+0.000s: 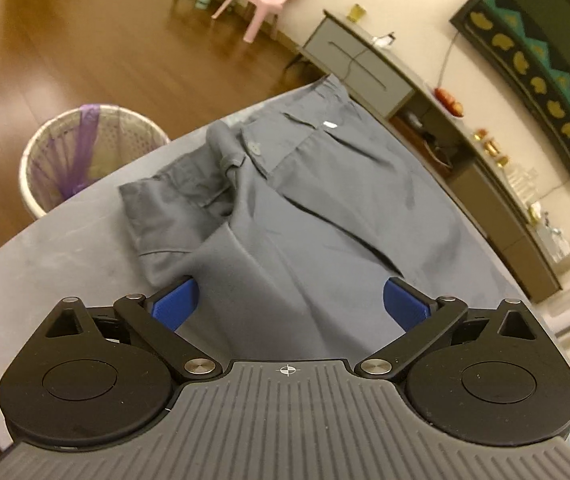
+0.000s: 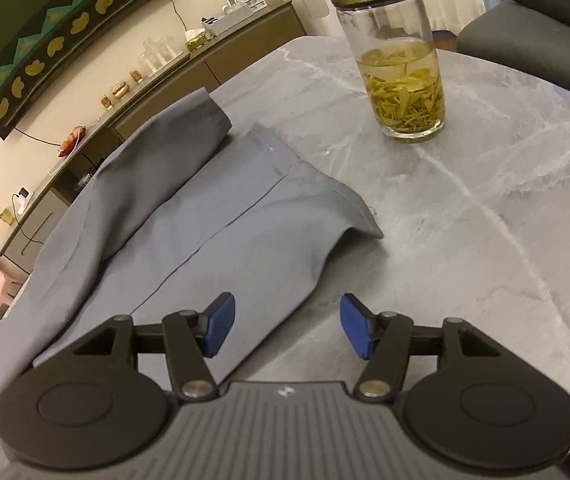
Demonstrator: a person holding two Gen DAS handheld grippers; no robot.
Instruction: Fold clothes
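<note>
Grey trousers (image 1: 305, 200) spread on table (image 2: 465, 220). Left gripper (image 1: 291, 300) wide, empty, above cloth. Right gripper (image 2: 287, 330) wide, empty, at hem edge.

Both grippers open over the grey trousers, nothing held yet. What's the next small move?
Probably lower the right gripper onto the near trouser hem and close. Both leg ends lie loose, unfolded, near it; the left gripper hovers open mid-leg.

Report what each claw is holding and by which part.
Nothing. The left claw and right claw are both open above the grey trousers.
</note>
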